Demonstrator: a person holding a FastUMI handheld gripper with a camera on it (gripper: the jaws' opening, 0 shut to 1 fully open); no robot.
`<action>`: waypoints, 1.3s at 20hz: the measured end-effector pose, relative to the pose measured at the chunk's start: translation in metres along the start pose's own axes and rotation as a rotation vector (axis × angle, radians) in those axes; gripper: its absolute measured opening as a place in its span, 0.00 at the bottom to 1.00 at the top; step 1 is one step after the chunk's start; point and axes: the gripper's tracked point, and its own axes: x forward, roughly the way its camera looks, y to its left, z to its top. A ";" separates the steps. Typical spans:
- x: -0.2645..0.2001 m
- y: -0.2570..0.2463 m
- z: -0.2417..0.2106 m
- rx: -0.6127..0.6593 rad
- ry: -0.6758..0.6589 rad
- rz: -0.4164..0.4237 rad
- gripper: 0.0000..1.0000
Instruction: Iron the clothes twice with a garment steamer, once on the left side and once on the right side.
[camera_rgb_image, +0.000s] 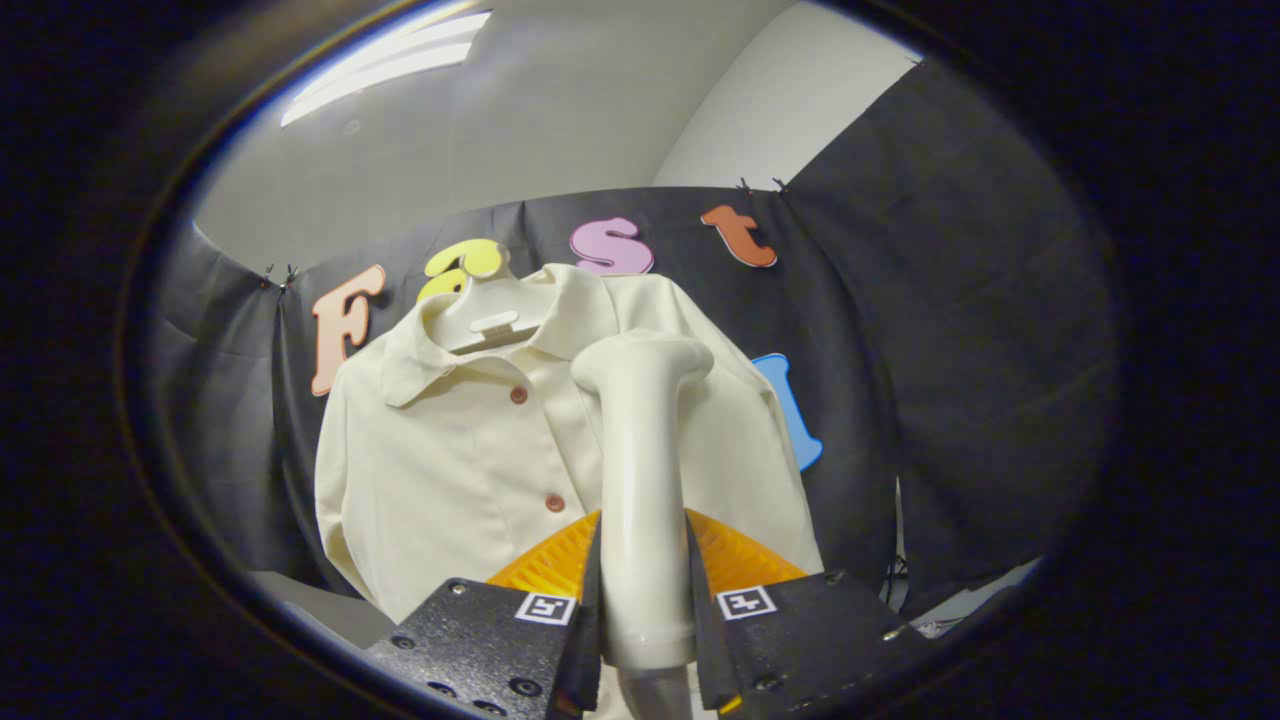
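Note:
A cream garment steamer (642, 470) stands upright between my fingers, its handle clamped on both sides by my gripper (643, 600), which is shut on it. The steamer's head (642, 362) points at the shirt just beyond. The pale cream shirt (450, 460) with reddish buttons hangs on a white hanger (490, 315) against the black cloth wall. The steamer's head covers the shirt's upper middle, a little right of the button line.
Black cloth wall (950, 350) surrounds the shirt on both sides. A grey surface (330, 605) lies below the shirt at the left. White ceiling with a strip light (390, 60) is overhead.

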 end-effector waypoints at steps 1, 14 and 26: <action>-0.003 -0.005 -0.006 0.002 0.009 -0.006 0.37; -0.039 -0.039 -0.078 0.014 0.125 -0.037 0.37; -0.081 -0.075 -0.158 0.055 0.248 -0.071 0.37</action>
